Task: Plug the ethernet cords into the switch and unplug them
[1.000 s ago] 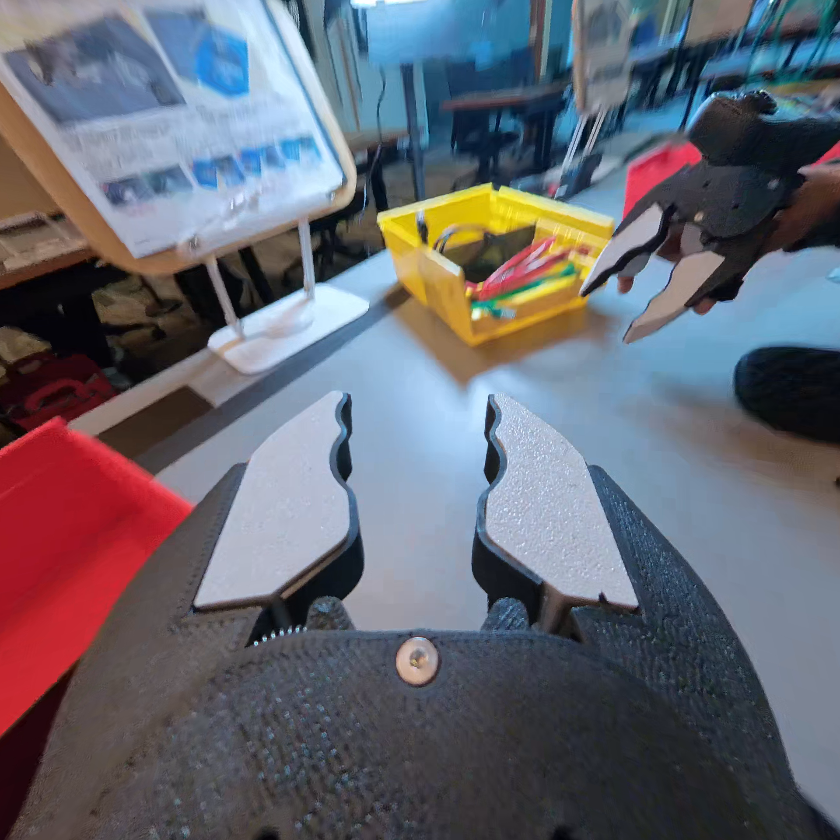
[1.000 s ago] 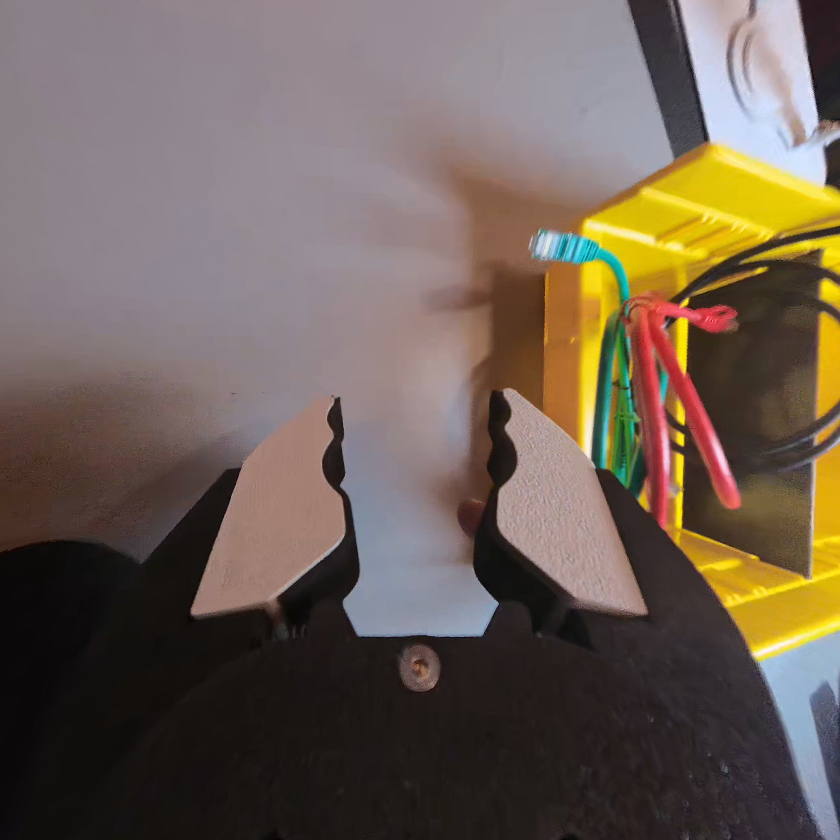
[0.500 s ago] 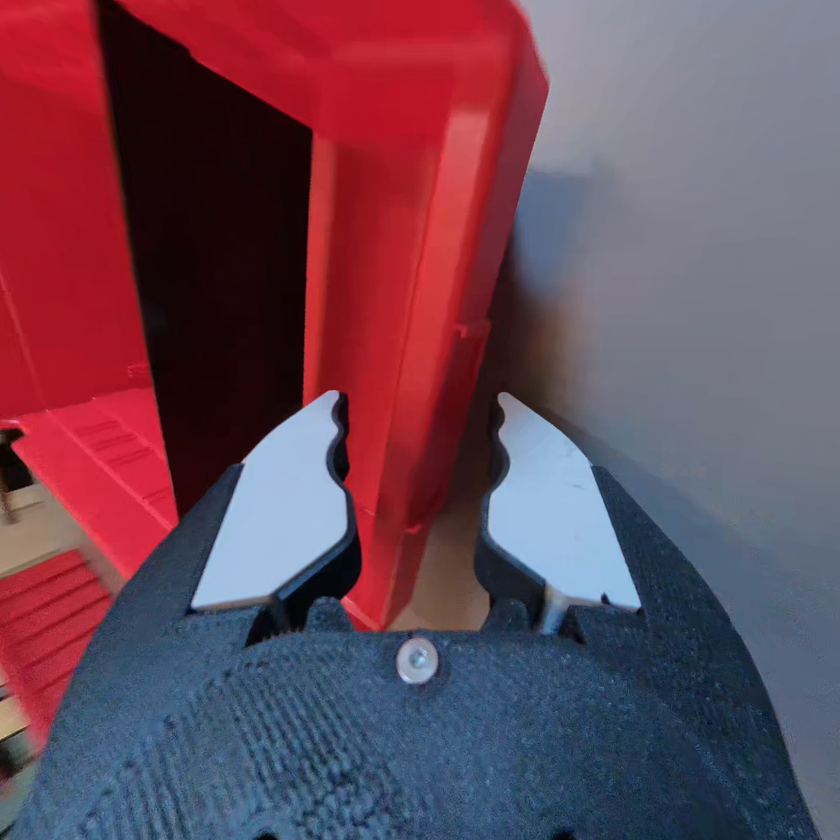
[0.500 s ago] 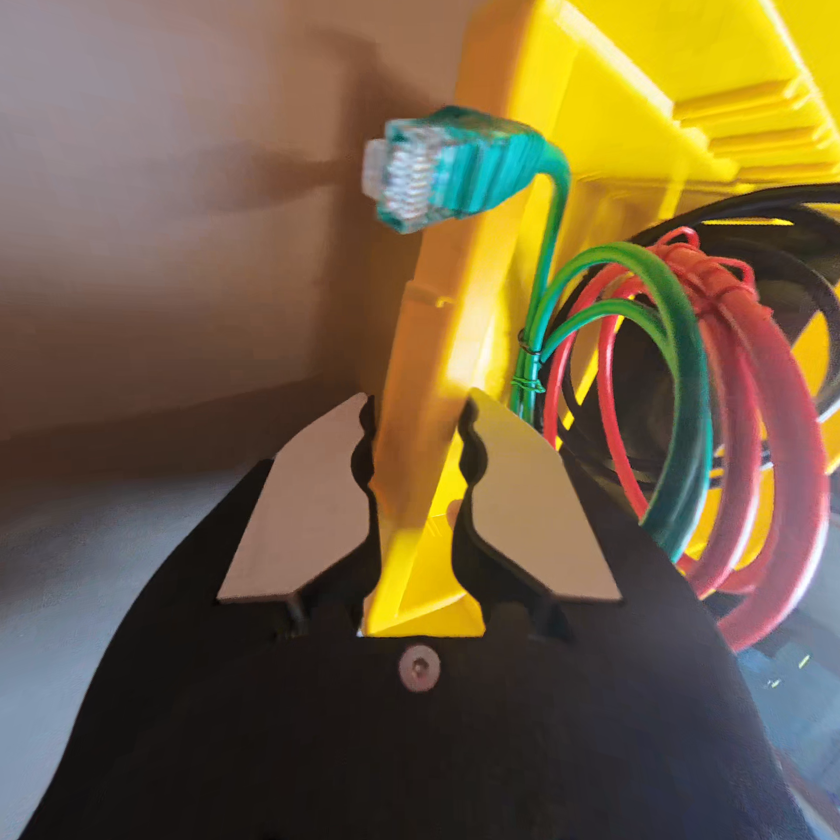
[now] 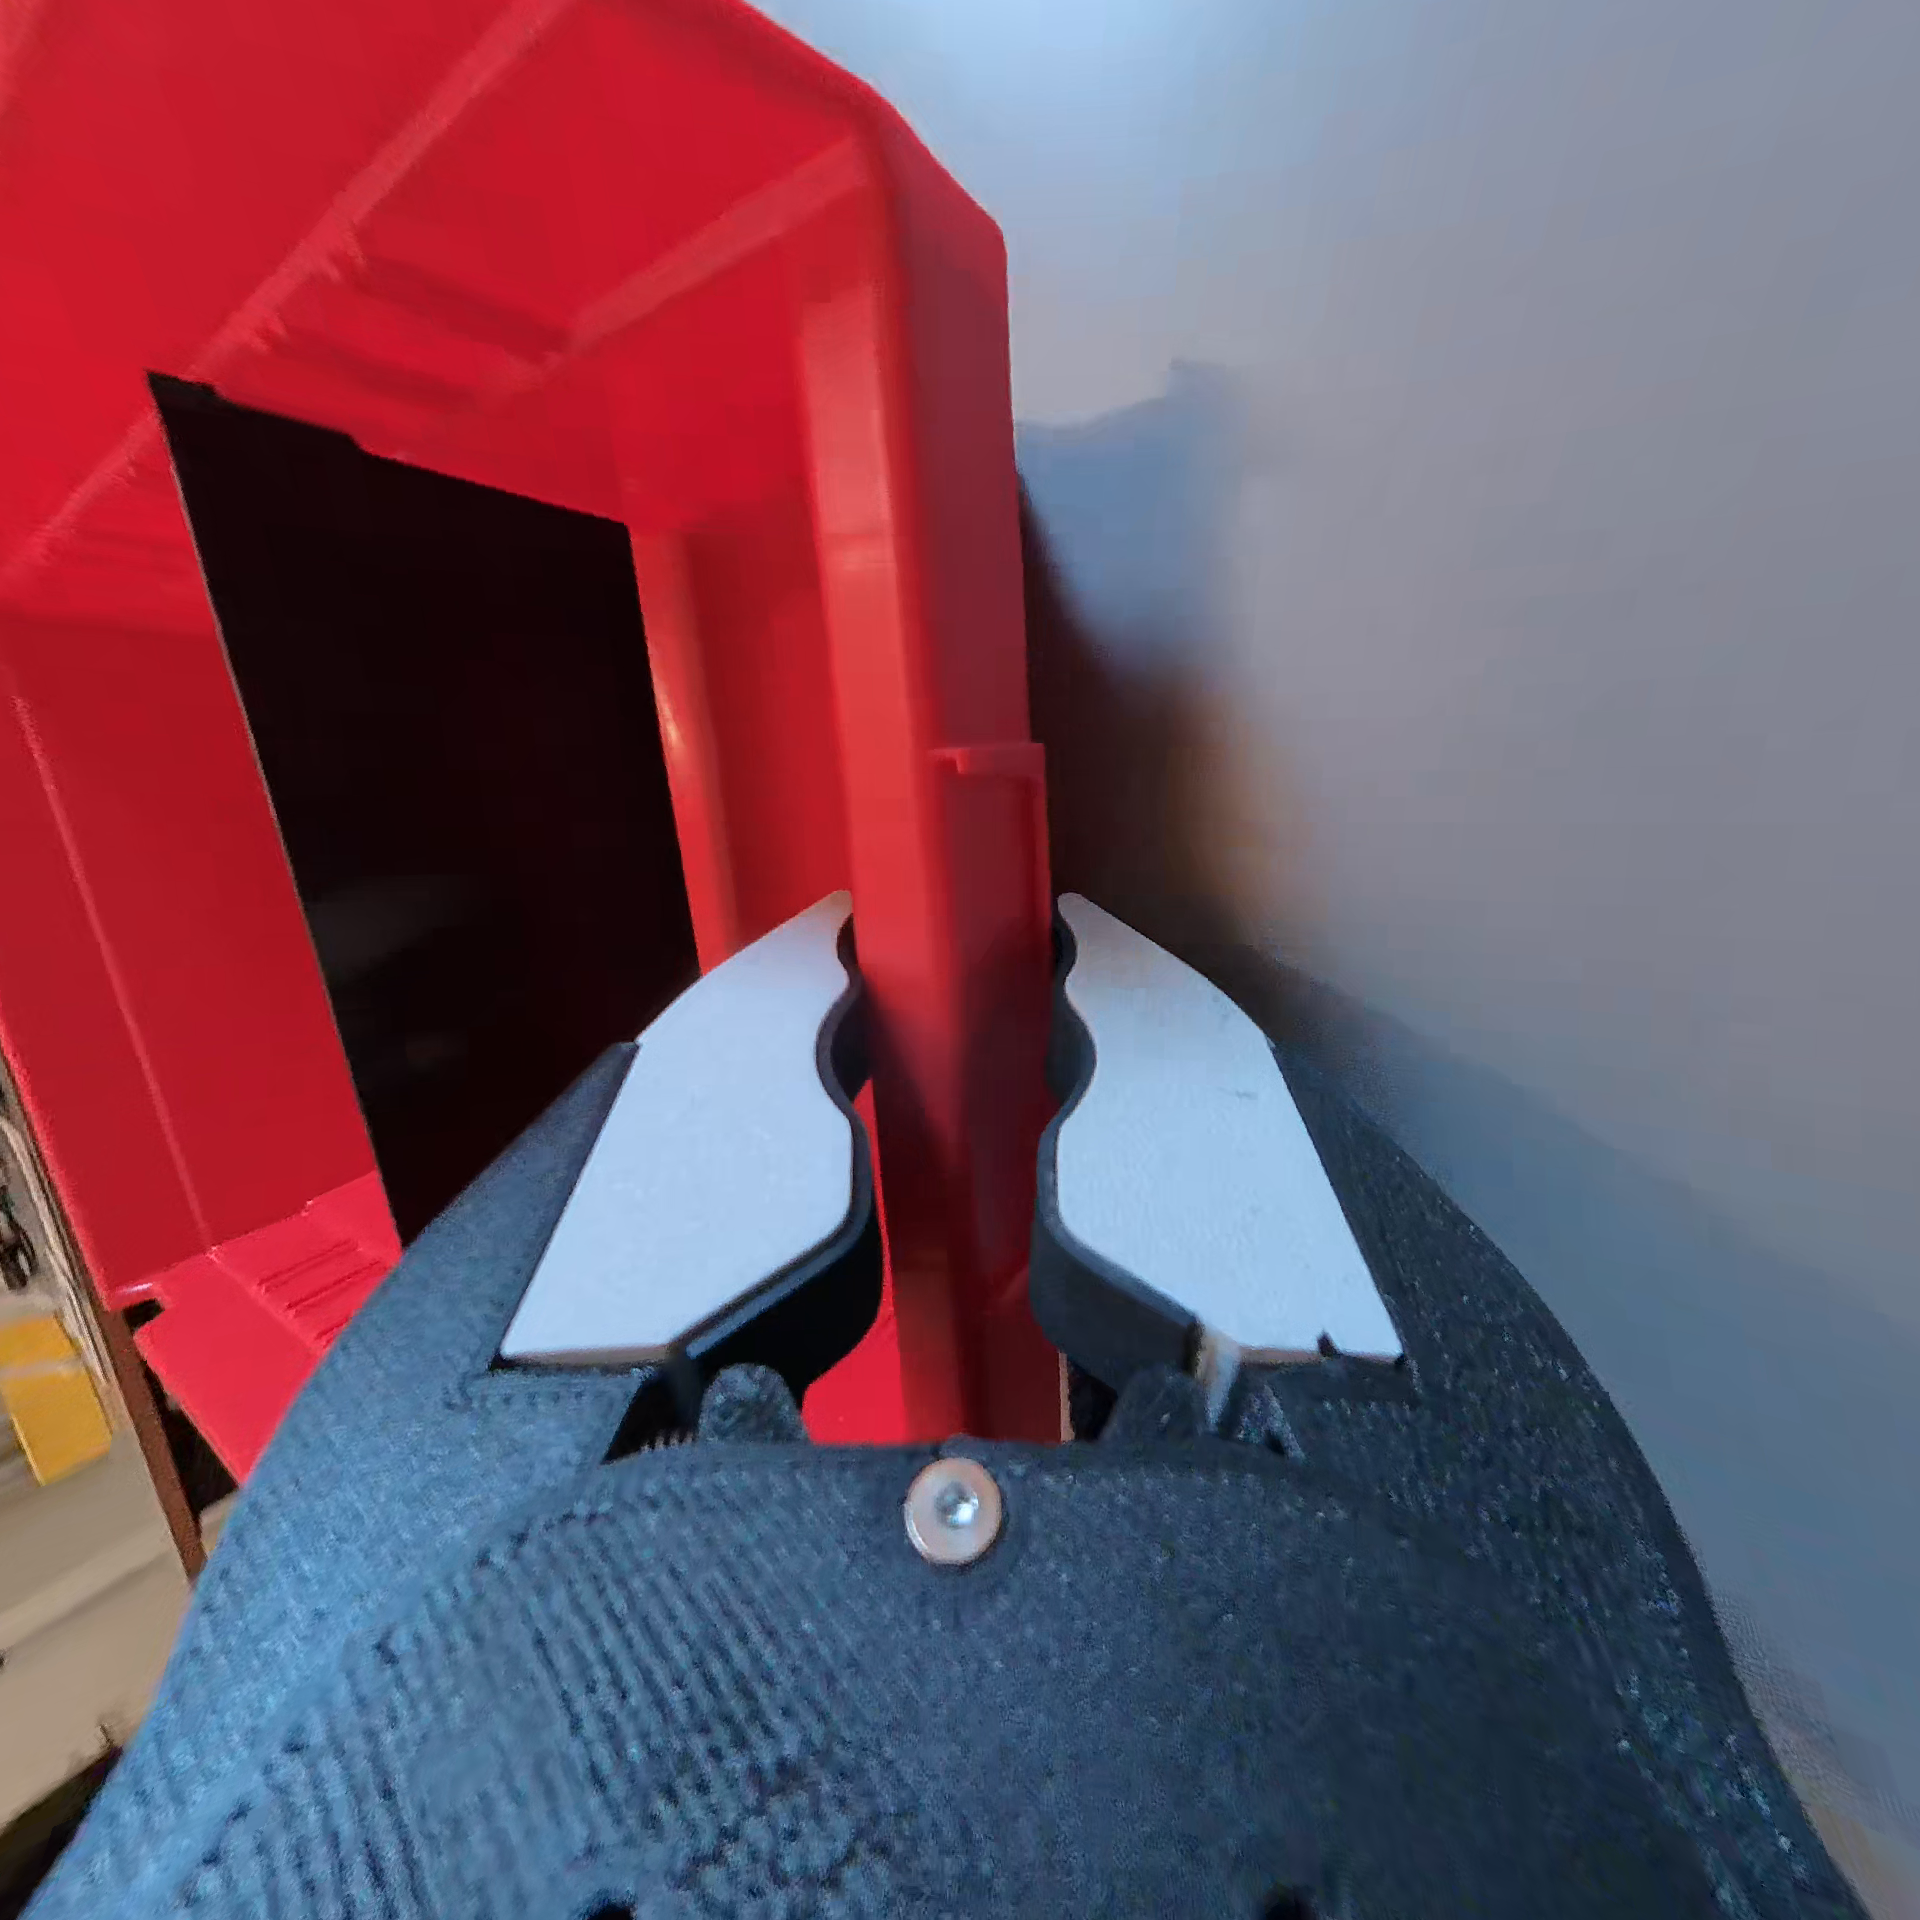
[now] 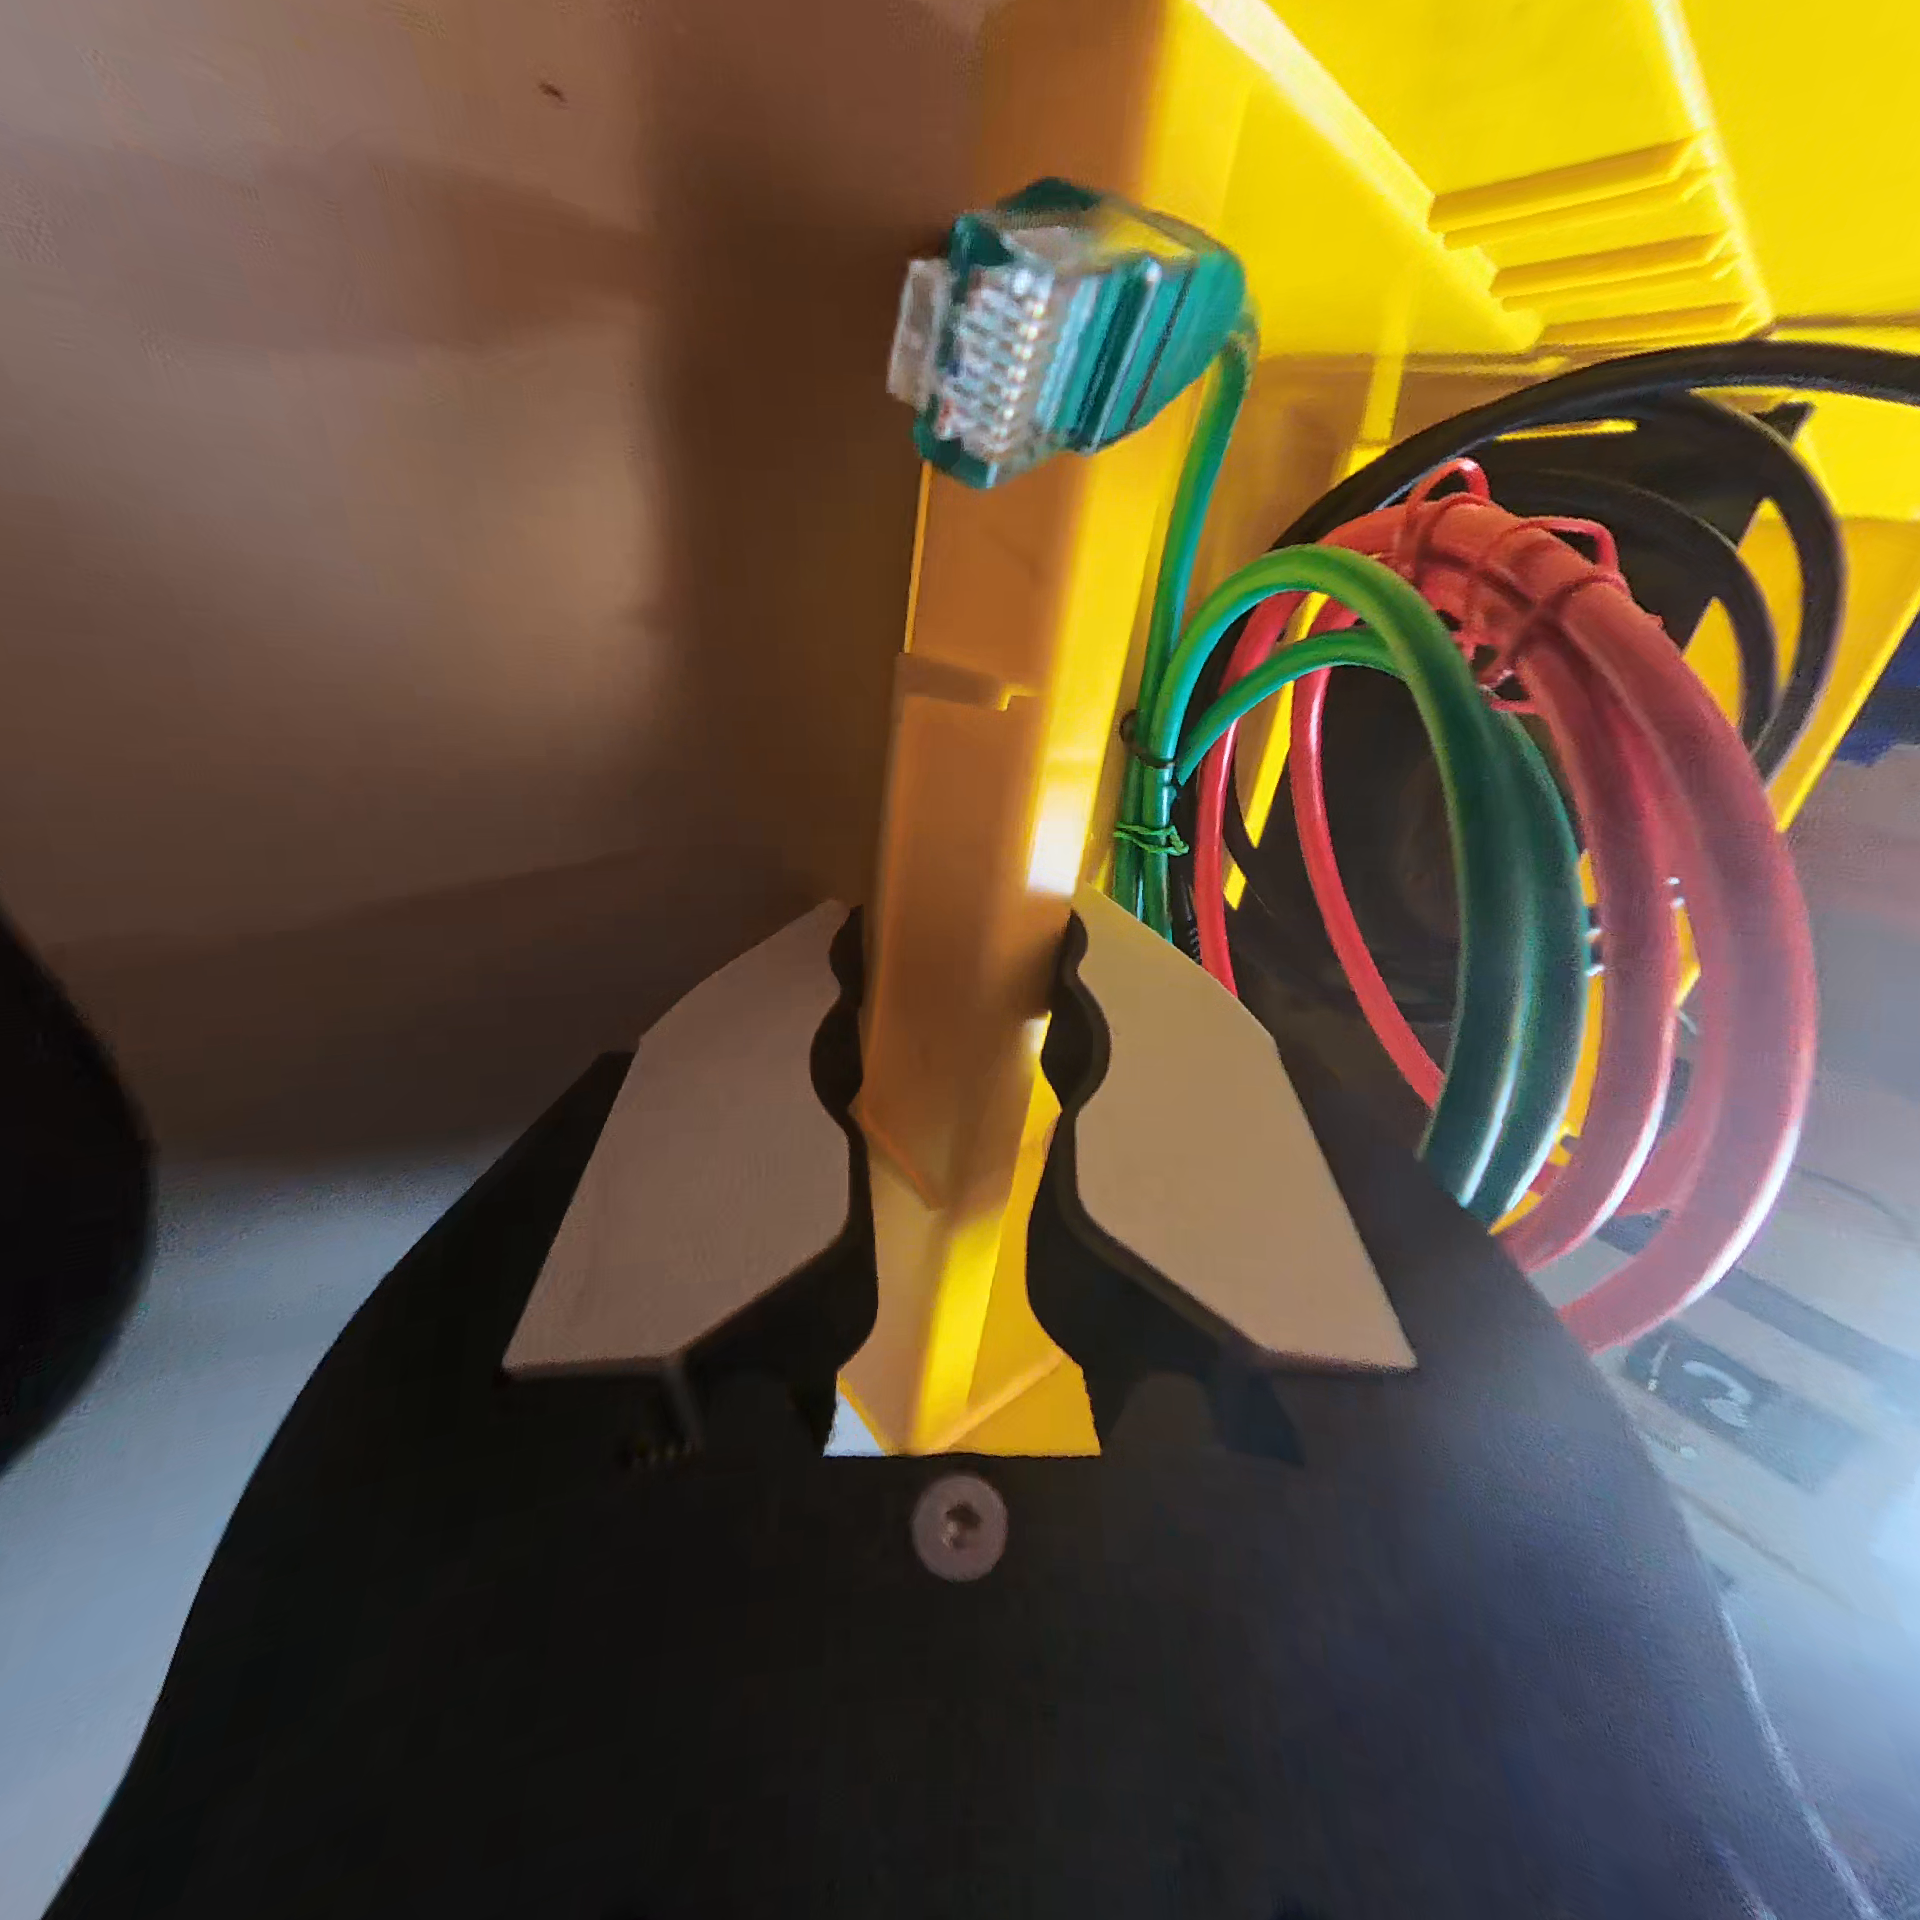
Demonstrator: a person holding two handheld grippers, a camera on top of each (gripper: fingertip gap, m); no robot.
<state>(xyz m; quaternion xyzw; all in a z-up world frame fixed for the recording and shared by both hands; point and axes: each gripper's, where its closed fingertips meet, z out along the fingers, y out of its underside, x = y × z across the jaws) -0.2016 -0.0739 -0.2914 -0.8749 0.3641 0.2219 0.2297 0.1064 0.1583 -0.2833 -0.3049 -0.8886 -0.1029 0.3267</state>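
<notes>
In the left wrist view my left gripper [image 5: 954, 914] is shut on the rim wall of a red plastic bin [image 5: 904, 623]; the bin's inside is dark and I cannot see what lies in it. In the right wrist view my right gripper [image 6: 956, 920] is shut on the rim wall of a yellow bin [image 6: 977, 831]. The yellow bin holds a coiled green ethernet cord [image 6: 1496, 935], a coiled red cord [image 6: 1683, 935] and black cable [image 6: 1662, 405]. The green cord's plug [image 6: 1049, 332] sticks out over the rim above my fingers. No switch shows.
Both bins stand on a grey table [image 5: 1558, 727]. A yellow object [image 5: 52, 1392] shows off the table edge at the lower left of the left wrist view. A dark rounded shape [image 6: 52, 1195] sits at the left edge of the right wrist view. The gap from one gripper's tips to the other's is roughly 40 centimeters.
Both grippers have moved from above the open table onto the bin rims. The left has closed on the red bin's wall, and the right has slid further along the yellow bin's wall, still gripping it.
</notes>
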